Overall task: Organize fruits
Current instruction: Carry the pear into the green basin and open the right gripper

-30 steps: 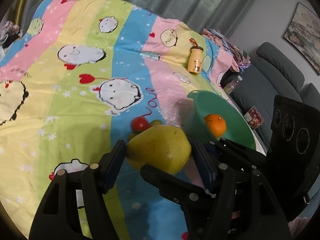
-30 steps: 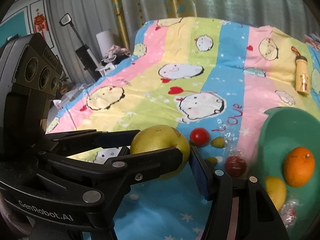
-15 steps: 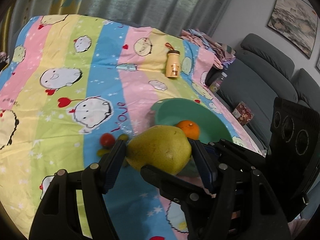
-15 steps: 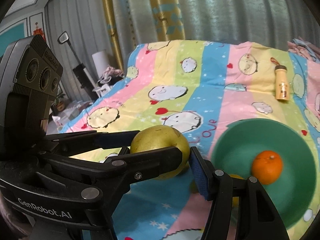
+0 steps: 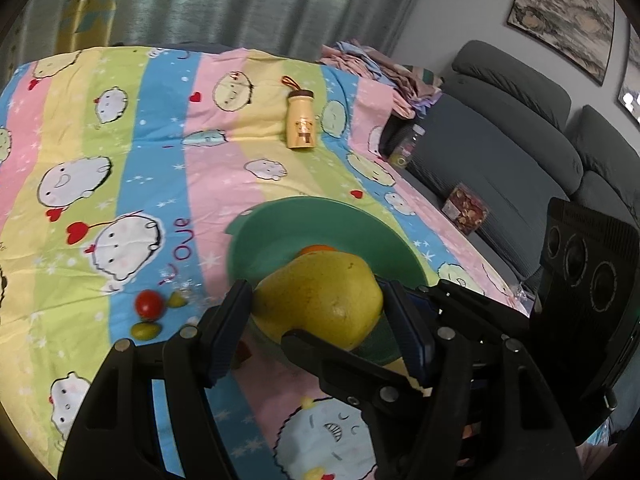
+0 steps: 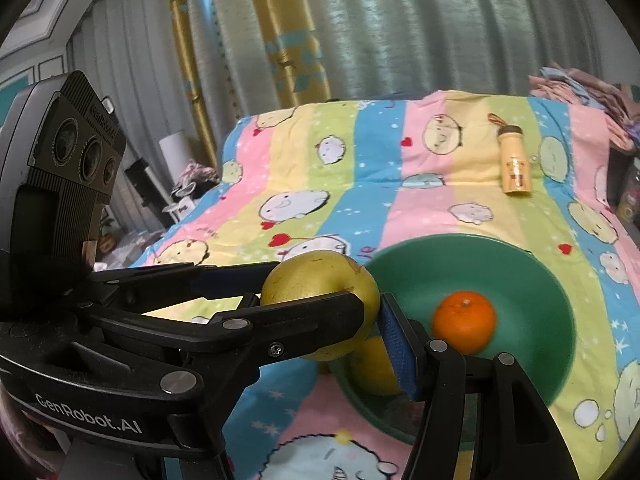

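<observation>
A large yellow-green pomelo (image 5: 320, 300) is clamped between both grippers. My left gripper (image 5: 316, 320) and my right gripper (image 6: 320, 316) are both shut on it, crossing each other, and hold it above the near-left rim of a green bowl (image 5: 280, 232). The pomelo shows in the right wrist view (image 6: 320, 284) too. The bowl (image 6: 520, 280) holds an orange (image 6: 464, 322) and a yellow fruit (image 6: 372, 368) partly hidden behind my finger. A red fruit (image 5: 149, 304) and two small green fruits (image 5: 146, 331) lie on the cloth left of the bowl.
A striped cartoon cloth (image 5: 120, 140) covers the surface. A yellow bottle (image 5: 301, 124) lies at the far side. A grey sofa (image 5: 500, 152) with a box (image 5: 466, 210) and a jar (image 5: 406, 148) stands to the right. Curtains hang behind.
Both grippers carried the pomelo to the right, from over the loose fruits to over the bowl's near-left rim. The grip on the pomelo is unchanged.
</observation>
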A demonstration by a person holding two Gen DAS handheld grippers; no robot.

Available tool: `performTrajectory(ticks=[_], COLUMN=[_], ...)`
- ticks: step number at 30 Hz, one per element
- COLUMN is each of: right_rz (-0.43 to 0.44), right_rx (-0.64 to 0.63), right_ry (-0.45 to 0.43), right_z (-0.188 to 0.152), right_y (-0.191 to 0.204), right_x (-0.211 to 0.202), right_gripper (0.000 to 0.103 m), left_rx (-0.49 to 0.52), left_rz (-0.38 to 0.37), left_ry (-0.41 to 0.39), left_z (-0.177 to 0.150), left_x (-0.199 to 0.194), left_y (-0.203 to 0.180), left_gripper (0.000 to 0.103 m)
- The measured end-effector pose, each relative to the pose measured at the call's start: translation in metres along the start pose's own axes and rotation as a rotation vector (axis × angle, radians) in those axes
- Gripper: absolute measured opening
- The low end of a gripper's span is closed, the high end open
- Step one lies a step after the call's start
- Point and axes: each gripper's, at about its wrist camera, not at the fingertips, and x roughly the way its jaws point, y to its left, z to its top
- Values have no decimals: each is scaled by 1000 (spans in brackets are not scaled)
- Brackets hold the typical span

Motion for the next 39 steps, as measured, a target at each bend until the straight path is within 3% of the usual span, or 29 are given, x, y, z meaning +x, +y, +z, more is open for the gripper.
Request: performTrajectory(ticks=[9,19,33,39], right_rz=[-18,-17,-15,-43], right_rx=[49,87,83,66], right_ry=[17,109,232,253], right_z=[6,16,8,6], right_y=[-37,-72,-77,-72], right_x=[1,16,46,54], right_gripper=[62,62,62,62], left_rx=[10,-88,-138,-113], left_rz=[-36,-108,-88,-36], left_ry=[52,116,183,192], left_z=[18,29,20,18], left_x=[34,69,90,95], left_y=[-11,-3,18,18], left_gripper=[68,67,67,67])
